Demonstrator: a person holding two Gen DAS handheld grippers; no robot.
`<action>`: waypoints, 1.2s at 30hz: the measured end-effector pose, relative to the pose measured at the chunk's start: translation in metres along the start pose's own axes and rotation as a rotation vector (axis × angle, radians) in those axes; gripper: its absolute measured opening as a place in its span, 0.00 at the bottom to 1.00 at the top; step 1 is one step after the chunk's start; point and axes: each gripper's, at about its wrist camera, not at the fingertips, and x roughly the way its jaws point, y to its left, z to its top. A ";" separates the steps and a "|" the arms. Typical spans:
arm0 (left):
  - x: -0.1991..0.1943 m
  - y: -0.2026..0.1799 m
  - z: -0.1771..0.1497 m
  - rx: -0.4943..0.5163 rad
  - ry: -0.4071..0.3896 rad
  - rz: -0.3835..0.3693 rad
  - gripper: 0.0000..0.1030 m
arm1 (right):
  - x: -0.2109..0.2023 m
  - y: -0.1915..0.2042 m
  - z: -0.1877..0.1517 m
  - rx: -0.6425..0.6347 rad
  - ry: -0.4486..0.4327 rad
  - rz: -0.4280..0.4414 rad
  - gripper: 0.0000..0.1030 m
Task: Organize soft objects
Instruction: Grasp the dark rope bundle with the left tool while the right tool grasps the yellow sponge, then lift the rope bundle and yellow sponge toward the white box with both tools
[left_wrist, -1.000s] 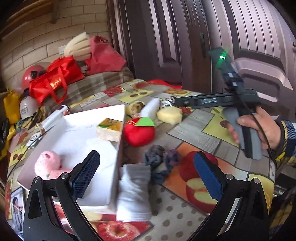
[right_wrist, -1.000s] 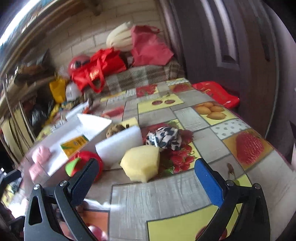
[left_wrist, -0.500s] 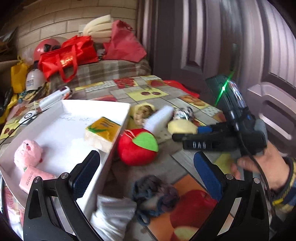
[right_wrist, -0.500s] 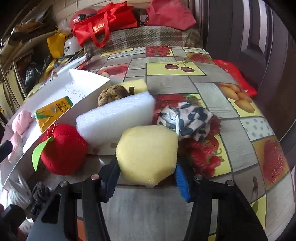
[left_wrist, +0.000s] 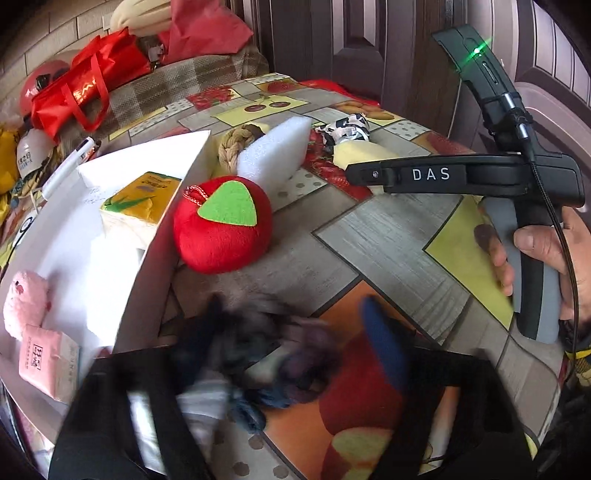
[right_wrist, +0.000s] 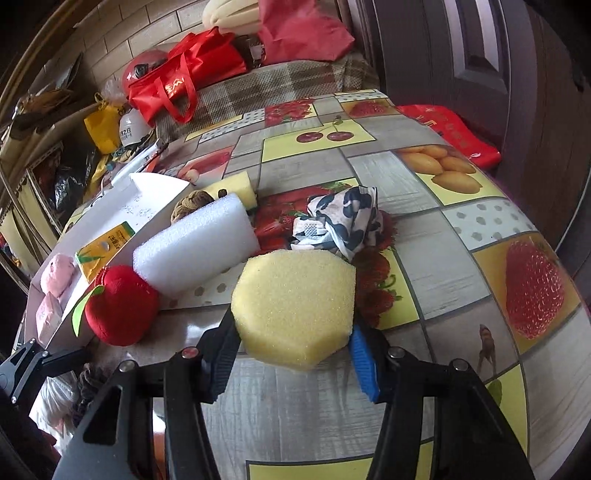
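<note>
My right gripper (right_wrist: 291, 354) pinches the yellow sponge (right_wrist: 295, 302), lower centre; bare tablecloth (right_wrist: 461, 229) to its right. My left gripper (left_wrist: 291, 343), just closing, blurred, straddles the dark knit bundle (left_wrist: 258, 354); can't tell if gripping. White box (left_wrist: 147, 258), left: tissue pack (left_wrist: 140, 203), pink plush (left_wrist: 24, 306).

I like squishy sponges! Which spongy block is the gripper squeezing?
The yellow sponge. The right gripper pinches it between both pads, while the white foam block lies untouched behind it, next to the red plush apple.
</note>
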 end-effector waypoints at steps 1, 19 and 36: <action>-0.001 -0.001 0.000 0.007 -0.005 -0.010 0.43 | 0.000 0.000 0.000 -0.002 0.001 -0.001 0.54; -0.075 0.013 -0.018 -0.062 -0.380 -0.012 0.26 | -0.067 0.037 -0.018 -0.185 -0.404 -0.062 0.54; -0.084 0.028 -0.025 -0.142 -0.427 0.016 0.24 | -0.071 0.036 -0.019 -0.140 -0.445 -0.049 0.54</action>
